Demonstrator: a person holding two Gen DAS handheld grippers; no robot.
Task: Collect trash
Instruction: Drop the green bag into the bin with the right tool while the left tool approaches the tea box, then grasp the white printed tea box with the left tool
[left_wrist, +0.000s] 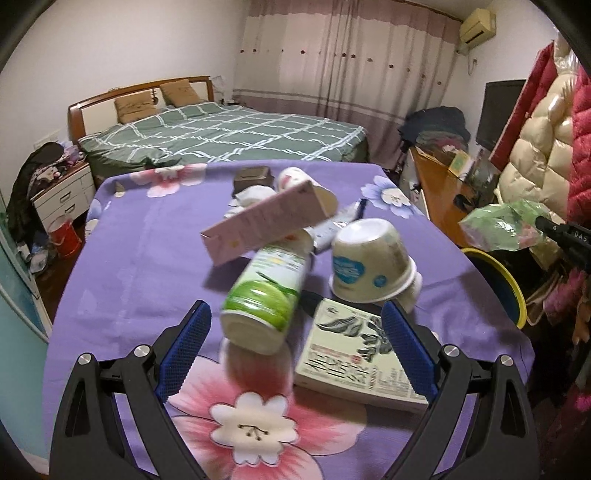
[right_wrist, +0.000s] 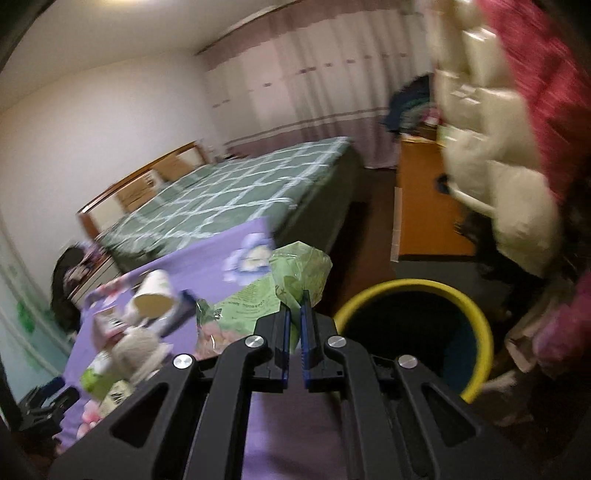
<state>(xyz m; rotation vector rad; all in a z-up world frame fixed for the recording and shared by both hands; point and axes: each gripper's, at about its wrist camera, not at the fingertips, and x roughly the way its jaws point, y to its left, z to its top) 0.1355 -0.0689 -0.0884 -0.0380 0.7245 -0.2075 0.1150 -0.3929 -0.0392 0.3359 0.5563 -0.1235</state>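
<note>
Purple floral cloth on table, woven, matte. Round bin, yellow rim, dark inside, beside table. Flat printed box, leaf drawing, script unreadable. Green-white cylindrical bottle lying between spread left gripper. Upturned paper cup, blue label. Crinkled green plastic wrapper pinched in closed right gripper, near bin.

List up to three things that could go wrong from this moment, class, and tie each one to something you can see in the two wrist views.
1. The right hand-held gripper pinches only a corner of the green plastic wrapper; it may slip before reaching the yellow-rimmed bin.
2. The pink box leans on the green-and-white bottle; moving the bottle may topple it.
3. The open left hand-held gripper frames both bottle and book, so it might catch the book, which may not be trash.
</note>
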